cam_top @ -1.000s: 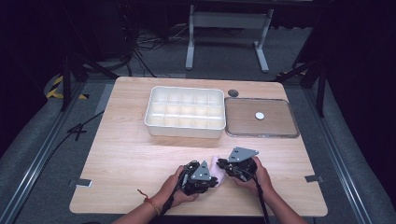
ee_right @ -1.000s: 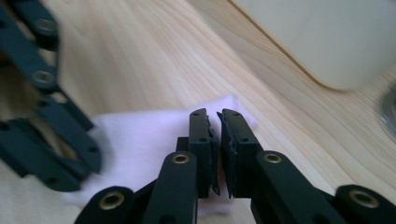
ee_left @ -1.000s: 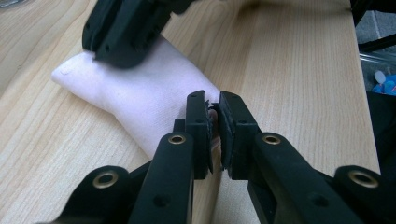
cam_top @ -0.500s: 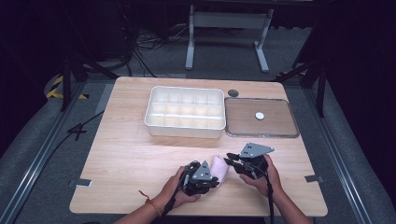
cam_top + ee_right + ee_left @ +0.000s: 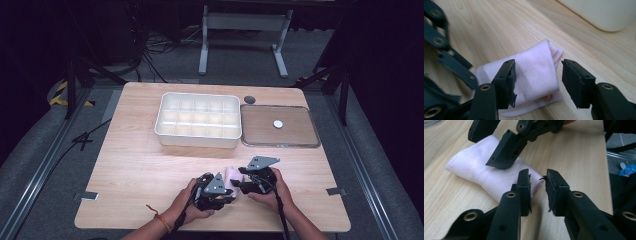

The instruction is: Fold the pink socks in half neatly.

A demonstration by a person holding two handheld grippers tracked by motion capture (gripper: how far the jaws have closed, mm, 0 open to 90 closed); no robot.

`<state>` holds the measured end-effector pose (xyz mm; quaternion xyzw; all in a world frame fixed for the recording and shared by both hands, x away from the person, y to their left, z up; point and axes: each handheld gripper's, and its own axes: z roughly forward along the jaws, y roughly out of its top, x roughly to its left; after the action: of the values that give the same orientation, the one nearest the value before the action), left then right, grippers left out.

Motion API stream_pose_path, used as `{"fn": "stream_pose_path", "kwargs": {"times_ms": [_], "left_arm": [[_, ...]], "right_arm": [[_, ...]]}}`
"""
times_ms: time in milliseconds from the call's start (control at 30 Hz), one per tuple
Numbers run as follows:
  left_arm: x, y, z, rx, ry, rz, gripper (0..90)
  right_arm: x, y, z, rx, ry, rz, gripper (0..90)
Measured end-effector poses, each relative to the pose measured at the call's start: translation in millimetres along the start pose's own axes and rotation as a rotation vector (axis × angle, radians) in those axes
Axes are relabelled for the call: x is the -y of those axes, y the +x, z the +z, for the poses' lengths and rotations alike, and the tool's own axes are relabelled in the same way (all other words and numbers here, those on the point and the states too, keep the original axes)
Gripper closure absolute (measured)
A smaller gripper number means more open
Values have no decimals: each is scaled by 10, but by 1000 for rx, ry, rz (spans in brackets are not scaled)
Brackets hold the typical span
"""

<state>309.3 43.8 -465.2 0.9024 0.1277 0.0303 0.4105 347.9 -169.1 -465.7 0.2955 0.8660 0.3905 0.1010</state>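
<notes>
High view first: we are looking down on a pale wooden table [image 5: 130,165] and seeing a folded pink cloth [image 5: 232,175] lying near its front edge, at about six o'clock from the white compartment tray [image 5: 198,120]. We are holding the left gripper [image 5: 226,192] at roughly seven o'clock from the cloth and the right gripper [image 5: 239,179] at about four o'clock from it, both right beside it and pointing in at it from either side.

Left gripper view: we are seeing the left gripper [image 5: 537,188] with its two black jaws standing slightly apart, a narrow gap between the pads. They have just been opening, and nothing is sitting between them; the cloth [image 5: 481,173] is lying on the wood from ten to twelve o'clock of the tips, its near end touching or just under the left jaw. The other gripper is hanging over the cloth at twelve o'clock.

Right gripper view: we are seeing the right gripper [image 5: 537,80] with its jaws standing well apart, having just been opening. The cloth [image 5: 534,80] is lying flat on the table between and under them, its folded end reaching out toward one o'clock. The left pad is sitting against or just above the fabric, the right pad is standing clear of it, so the cloth is not being clamped. The tray's rounded corner [image 5: 604,15] is showing at one o'clock, well apart.
</notes>
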Motion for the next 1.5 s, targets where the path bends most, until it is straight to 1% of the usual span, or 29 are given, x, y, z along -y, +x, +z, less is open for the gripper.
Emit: {"fn": "stream_pose_path", "kwargs": {"times_ms": [33,67,133,167,233,300,333,367,433,467,500,533,567,600,633,667,700,733,767,800,833,900,933,967,1067,1133,1233,1333,1500], "left_arm": [[0,0,0,0,0,0,707],[-13,-2,-64,-8,0,15,707],[-31,19,-189,-18,-15,16,670],[-32,34,-245,-18,-13,10,653],[-10,58,-333,-36,3,16,631],[64,86,-448,-66,28,18,613],[104,108,-502,-87,43,18,593],[150,137,-559,-105,64,12,568],[259,214,-669,-144,75,-16,512],[335,269,-728,-162,91,-37,484],[335,269,-728,-162,91,-37,435],[458,338,-801,-192,123,-59,402],[504,360,-827,-203,131,-63,382],[578,396,-864,-210,138,-79,366],[618,414,-878,-224,138,-89,325],[618,414,-878,-224,138,-89,295],[711,461,-921,-253,138,-120,280],[711,461,-921,-253,138,-120,266],[799,519,-960,-252,142,-143,243],[799,519,-960,-252,142,-143,233],[842,539,-969,-266,140,-160,233],[901,571,-977,-261,120,-184,233],[923,585,-975,-262,122,-184,230],[943,591,-960,-262,130,-198,219],[961,608,-955,-253,123,-203,211],[965,615,-945,-254,119,-203,196],[970,621,-937,-257,116,-203,162],[1005,606,-933,-271,87,-213,147],[1017,611,-928,-268,76,-210,143]], "right_arm": [[0,0,0,0,0,0,447],[8,-13,17,-1,8,7,434],[38,-61,46,-16,17,44,407],[43,-76,51,-28,20,55,405],[55,-112,63,-48,27,82,398],[68,-141,76,-72,27,100,407],[65,-142,76,-78,29,96,428],[61,-141,74,-94,29,100,460],[57,-141,78,-125,34,94,537],[53,-138,81,-138,37,97,552],[47,-135,85,-146,39,95,572],[40,-126,87,-153,45,97,587],[36,-126,93,-154,46,93,598],[34,-124,96,-159,46,96,616],[32,-122,99,-164,46,99,637],[33,-117,99,-167,46,102,655],[36,-111,98,-168,44,100,668],[36,-110,98,-167,41,96,678],[34,-105,93,-167,39,94,689],[34,-105,93,-167,39,94,689],[32,-99,89,-166,40,92,697],[36,-99,84,-162,35,86,716],[38,-98,77,-160,32,83,723],[37,-94,72,-162,27,77,730],[35,-79,38,-151,15,53,740],[34,-73,6,-158,2,43,742],[25,-59,-42,-140,-11,21,743],[14,-50,-87,-123,-22,4,743],[-7,-63,-185,-94,-49,-24,743]]}}
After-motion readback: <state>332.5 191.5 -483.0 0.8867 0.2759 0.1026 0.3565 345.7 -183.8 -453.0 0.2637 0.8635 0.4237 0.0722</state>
